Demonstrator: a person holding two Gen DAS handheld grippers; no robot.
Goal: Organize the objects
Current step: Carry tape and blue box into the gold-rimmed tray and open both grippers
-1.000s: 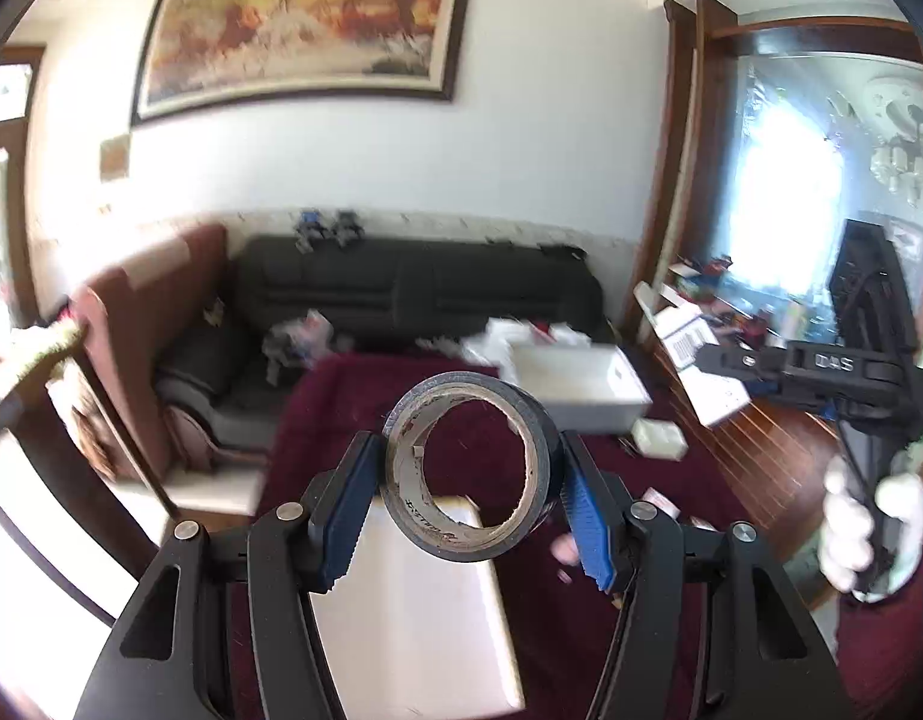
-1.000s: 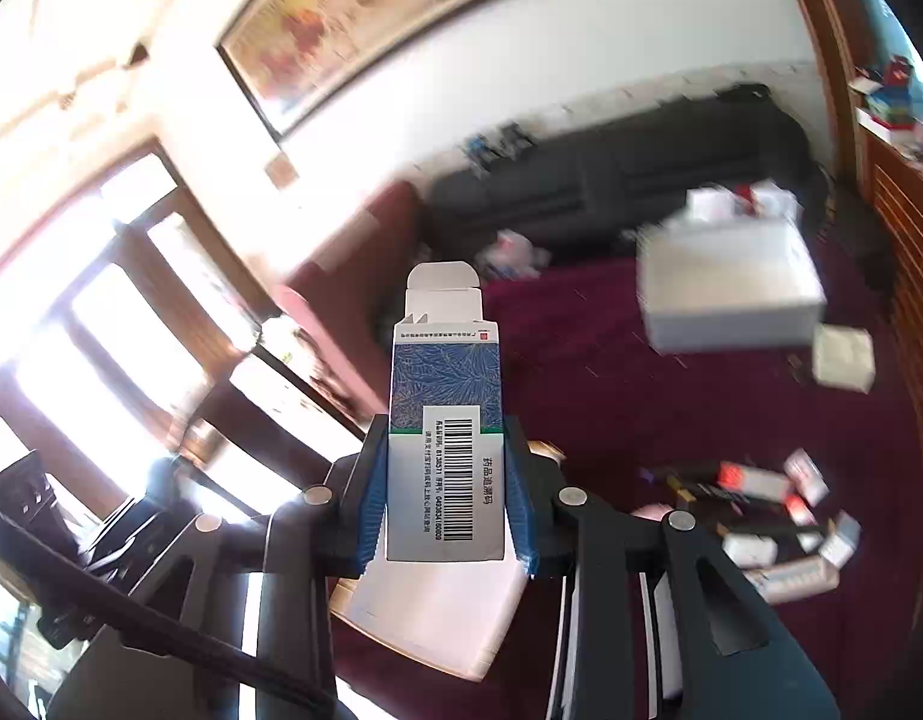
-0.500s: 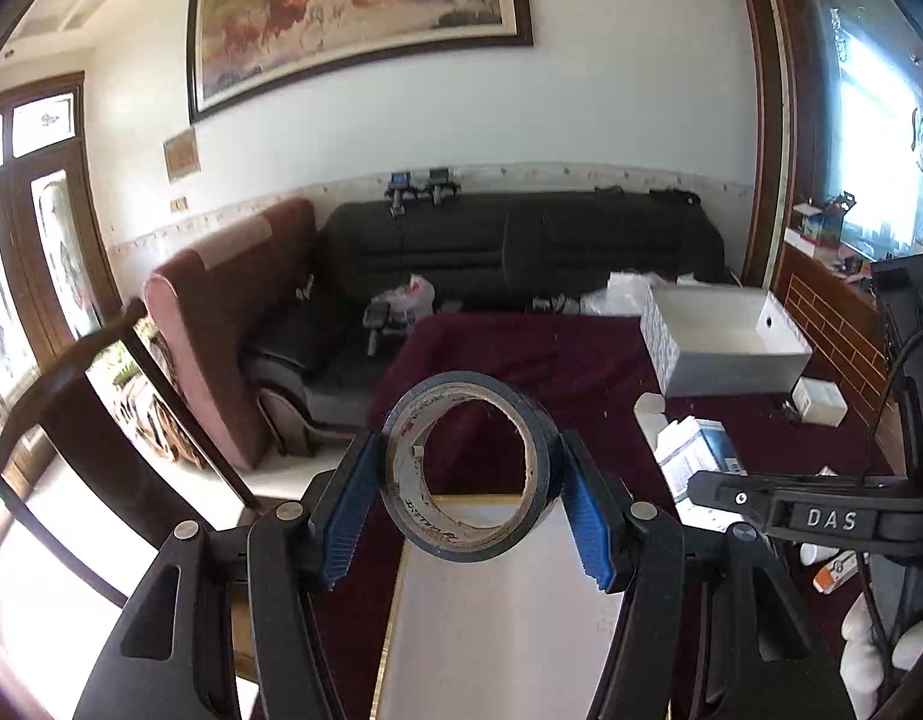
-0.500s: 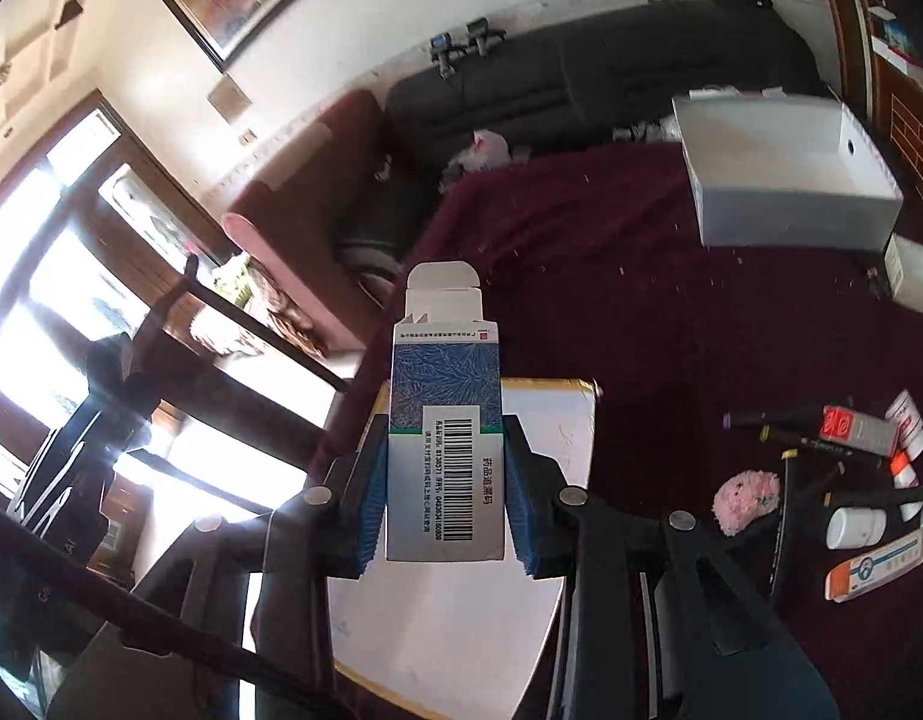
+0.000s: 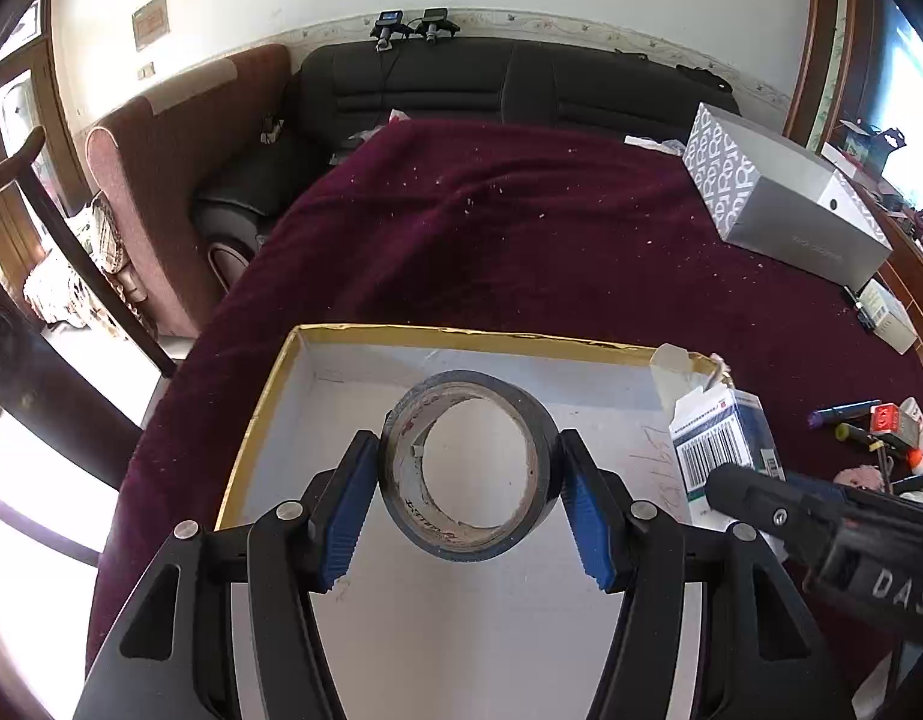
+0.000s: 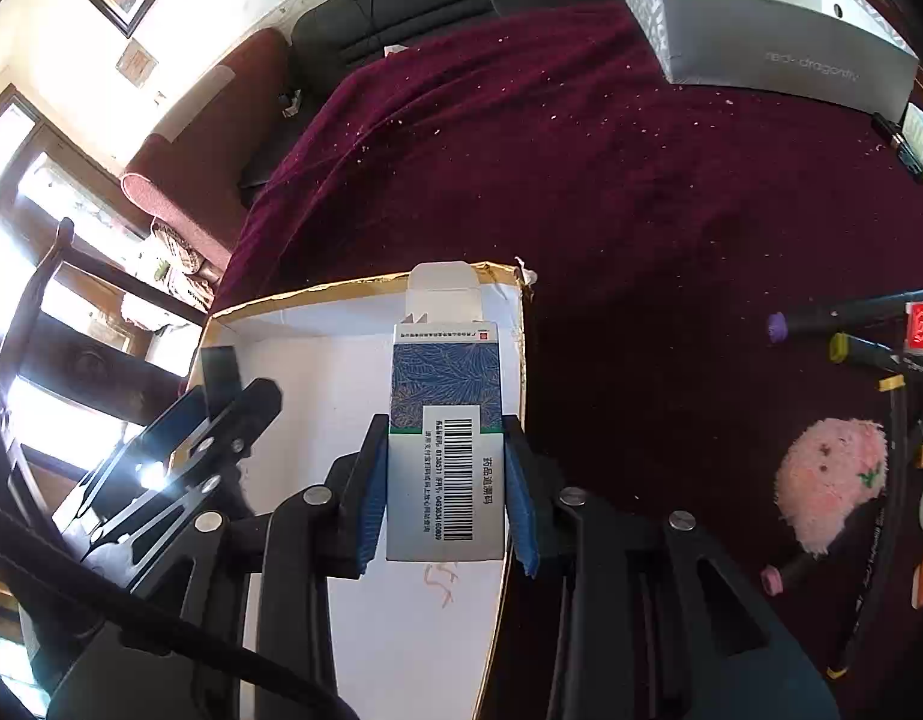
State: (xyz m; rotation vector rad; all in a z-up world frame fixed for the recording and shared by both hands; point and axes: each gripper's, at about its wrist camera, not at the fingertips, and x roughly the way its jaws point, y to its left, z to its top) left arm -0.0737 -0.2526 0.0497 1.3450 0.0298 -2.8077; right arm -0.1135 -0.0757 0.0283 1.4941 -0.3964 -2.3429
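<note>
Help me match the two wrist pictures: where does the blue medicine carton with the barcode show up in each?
Left wrist view: the medicine carton sits at the right edge, over the right rim of the open white box, with the right gripper's dark body just below it.
Right wrist view: the carton is at centre, clamped between the right gripper fingers.
Shared landmark: the grey patterned box on the maroon cloth.

Both wrist cameras are looking steeply down, close over the shallow white gold-rimmed cardboard box (image 5: 269,387) (image 6: 365,294), which both are sharing.
</note>
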